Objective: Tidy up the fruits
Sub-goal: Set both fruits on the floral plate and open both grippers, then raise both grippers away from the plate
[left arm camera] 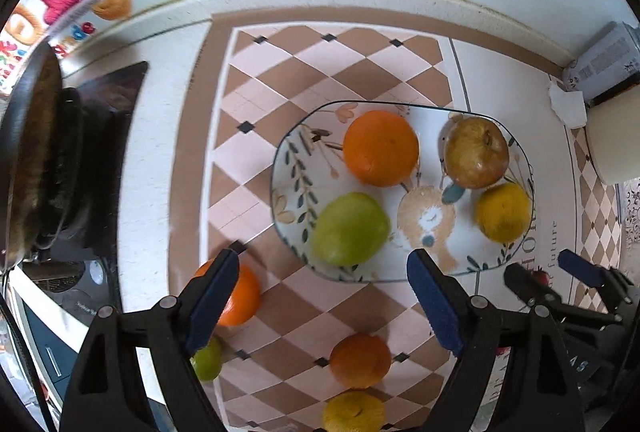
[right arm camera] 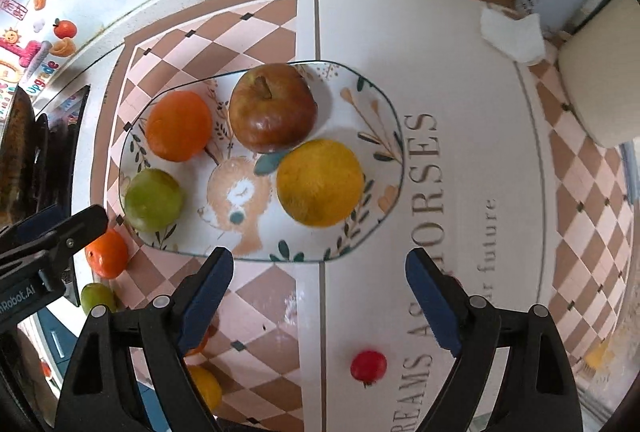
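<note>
The left gripper (left arm camera: 324, 296) is seen with its jaws spread wide and nothing between them, hanging over the checkered mat (left arm camera: 280, 80) just short of the plate (left arm camera: 288, 152). The right gripper (right arm camera: 320, 296) is likewise held wide and empty, just short of the plate's near rim.

Short of the plate, loose fruit is left on the mat: a yellow citrus (left arm camera: 354, 412) nearest, then an orange (left arm camera: 360, 360), a small green fruit (left arm camera: 208, 360) and another orange (left arm camera: 242, 296) partly hidden by a left gripper finger. A small red fruit (right arm camera: 369, 366) is seen on the lettered part of the mat, short of the plate's right end.

On the plate four fruits are laid: a green fruit (left arm camera: 350, 228) at its near left, a yellow citrus (left arm camera: 502, 212) at its near right, a large orange (left arm camera: 380, 148) at its far left, and a reddish-brown apple (left arm camera: 476, 152) at its far right, touching or nearly touching the yellow citrus.

Left of the plate a dark pan (left arm camera: 28, 152) is seen. Beyond the plate's right end a crumpled white tissue (right arm camera: 514, 38) is found beside a cream container (right arm camera: 600, 80).
</note>
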The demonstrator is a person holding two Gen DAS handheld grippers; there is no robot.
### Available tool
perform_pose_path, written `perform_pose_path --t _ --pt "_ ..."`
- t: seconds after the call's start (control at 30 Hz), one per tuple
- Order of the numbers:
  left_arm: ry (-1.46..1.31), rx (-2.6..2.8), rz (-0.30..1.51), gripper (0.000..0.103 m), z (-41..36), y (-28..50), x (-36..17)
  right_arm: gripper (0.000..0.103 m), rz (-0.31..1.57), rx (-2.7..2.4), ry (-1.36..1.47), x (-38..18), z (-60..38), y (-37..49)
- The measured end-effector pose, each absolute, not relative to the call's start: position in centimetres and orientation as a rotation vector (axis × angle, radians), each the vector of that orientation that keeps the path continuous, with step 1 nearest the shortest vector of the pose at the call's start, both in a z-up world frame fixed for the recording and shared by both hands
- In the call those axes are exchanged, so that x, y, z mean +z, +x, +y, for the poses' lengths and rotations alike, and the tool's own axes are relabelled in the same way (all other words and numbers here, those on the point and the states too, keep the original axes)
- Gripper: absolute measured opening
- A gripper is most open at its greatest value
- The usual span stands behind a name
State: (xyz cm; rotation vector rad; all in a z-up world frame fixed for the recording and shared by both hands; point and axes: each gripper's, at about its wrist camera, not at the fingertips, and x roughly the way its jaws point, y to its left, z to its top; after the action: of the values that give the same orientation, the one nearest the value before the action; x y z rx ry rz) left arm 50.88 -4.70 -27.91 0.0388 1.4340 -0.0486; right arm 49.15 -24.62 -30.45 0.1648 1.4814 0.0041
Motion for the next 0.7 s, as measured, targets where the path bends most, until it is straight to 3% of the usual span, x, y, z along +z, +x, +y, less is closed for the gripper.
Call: perform_pose_path --t 0.7 --pt "0.008 -0.074 1.210 0.086 -4.1 40.6 -18.7 0.090 1.285 0.002 0.145 -19.4 -23.4 40.2"
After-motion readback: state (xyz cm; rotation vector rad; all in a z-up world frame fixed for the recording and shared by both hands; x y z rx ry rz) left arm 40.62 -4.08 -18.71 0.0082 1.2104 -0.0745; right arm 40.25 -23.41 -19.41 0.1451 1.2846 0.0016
